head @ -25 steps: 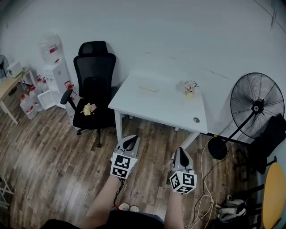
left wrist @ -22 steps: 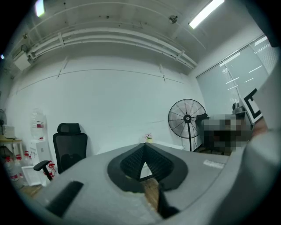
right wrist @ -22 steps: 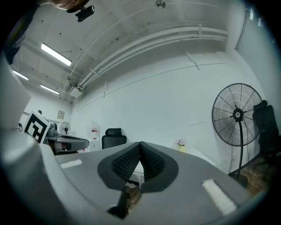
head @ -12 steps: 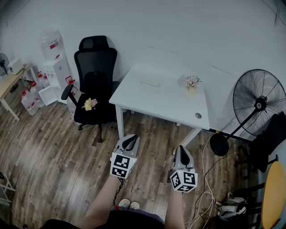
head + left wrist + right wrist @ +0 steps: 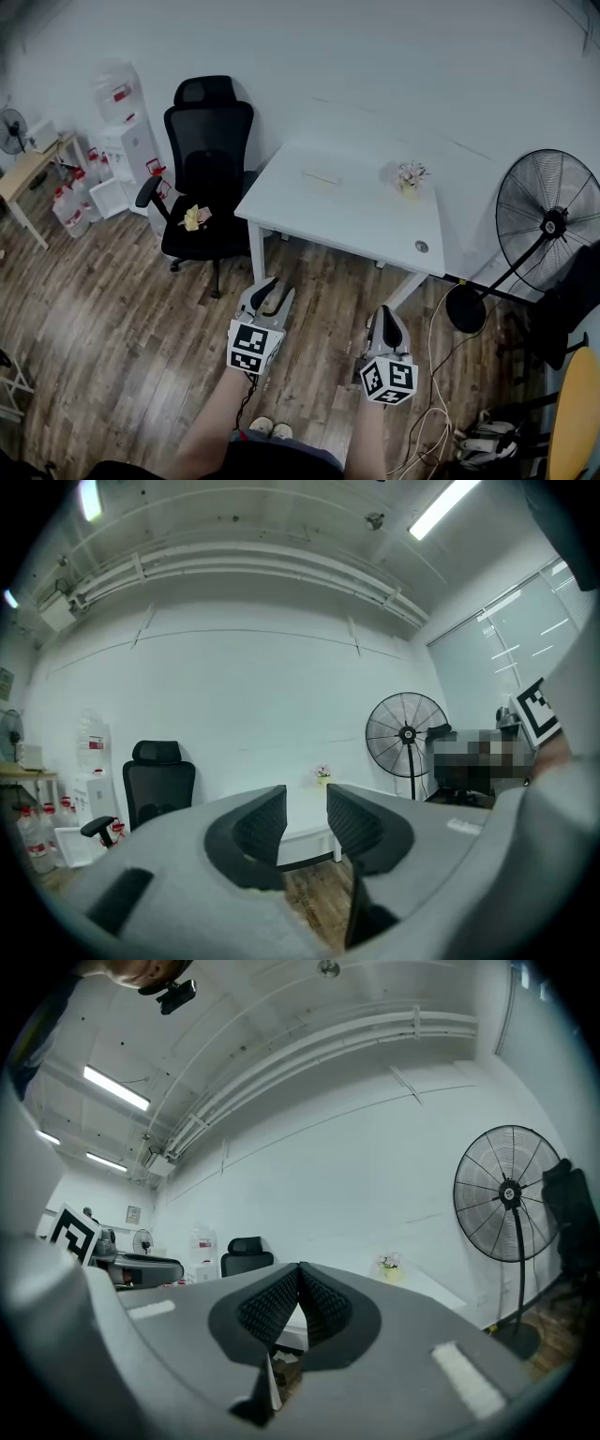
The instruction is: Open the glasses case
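Black office chair [image 5: 208, 178] stands at left by the wall. White table [image 5: 356, 230] is to its right. The pale glasses case [image 5: 319, 176] lies flat near the table's back edge, with a small flower pot [image 5: 409, 178] to its right. Standing fan [image 5: 548, 220] is far right. Both grippers are over the wood floor [image 5: 122, 319], well short of the table. Left gripper [image 5: 306, 808]: jaws apart, just been opening, nothing between them. Right gripper [image 5: 300, 1283]: jaws pressed together, empty.

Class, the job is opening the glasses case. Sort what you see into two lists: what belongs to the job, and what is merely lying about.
Belongs to the job:
left gripper, jaws just opening, nothing between them; right gripper, shut; flat pale object, probably the case; white table under it.

Just lying about:
office chair; floor fan; flower pot; water dispenser.
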A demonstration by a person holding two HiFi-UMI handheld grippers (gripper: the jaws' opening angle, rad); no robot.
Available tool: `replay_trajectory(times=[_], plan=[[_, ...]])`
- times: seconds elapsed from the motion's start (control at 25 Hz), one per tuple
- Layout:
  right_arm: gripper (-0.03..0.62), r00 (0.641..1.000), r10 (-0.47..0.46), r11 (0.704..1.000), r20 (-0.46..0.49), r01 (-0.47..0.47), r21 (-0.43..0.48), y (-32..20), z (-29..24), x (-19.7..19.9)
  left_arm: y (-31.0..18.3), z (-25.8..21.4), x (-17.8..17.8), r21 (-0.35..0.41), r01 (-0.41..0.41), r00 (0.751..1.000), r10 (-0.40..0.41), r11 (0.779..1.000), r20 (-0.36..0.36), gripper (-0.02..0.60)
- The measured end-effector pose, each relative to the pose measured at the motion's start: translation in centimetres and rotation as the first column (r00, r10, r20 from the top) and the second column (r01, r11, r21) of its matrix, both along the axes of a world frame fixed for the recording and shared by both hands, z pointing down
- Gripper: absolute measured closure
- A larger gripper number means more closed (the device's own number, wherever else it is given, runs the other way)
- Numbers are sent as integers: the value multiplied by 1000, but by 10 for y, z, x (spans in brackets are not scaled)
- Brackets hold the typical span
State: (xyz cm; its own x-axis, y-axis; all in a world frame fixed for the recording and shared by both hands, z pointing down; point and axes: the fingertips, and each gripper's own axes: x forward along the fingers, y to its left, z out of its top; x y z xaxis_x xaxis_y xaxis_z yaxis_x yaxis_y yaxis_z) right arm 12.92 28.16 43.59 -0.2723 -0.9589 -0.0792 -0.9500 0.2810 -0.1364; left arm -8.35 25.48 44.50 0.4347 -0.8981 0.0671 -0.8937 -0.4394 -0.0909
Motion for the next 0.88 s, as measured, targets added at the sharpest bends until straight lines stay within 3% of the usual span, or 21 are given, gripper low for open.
replay_trajectory(times=[0.52,0.88], plan=[[585,1000,-13,1000,-8,13,19,-20,5,13,-19,7,-3,13,45,999,-45,999,-26,445],[585,1000,15,998,-19,-14,53,-88,10,26,-101,10,0,62,44,999,-43,997,-20,445]])
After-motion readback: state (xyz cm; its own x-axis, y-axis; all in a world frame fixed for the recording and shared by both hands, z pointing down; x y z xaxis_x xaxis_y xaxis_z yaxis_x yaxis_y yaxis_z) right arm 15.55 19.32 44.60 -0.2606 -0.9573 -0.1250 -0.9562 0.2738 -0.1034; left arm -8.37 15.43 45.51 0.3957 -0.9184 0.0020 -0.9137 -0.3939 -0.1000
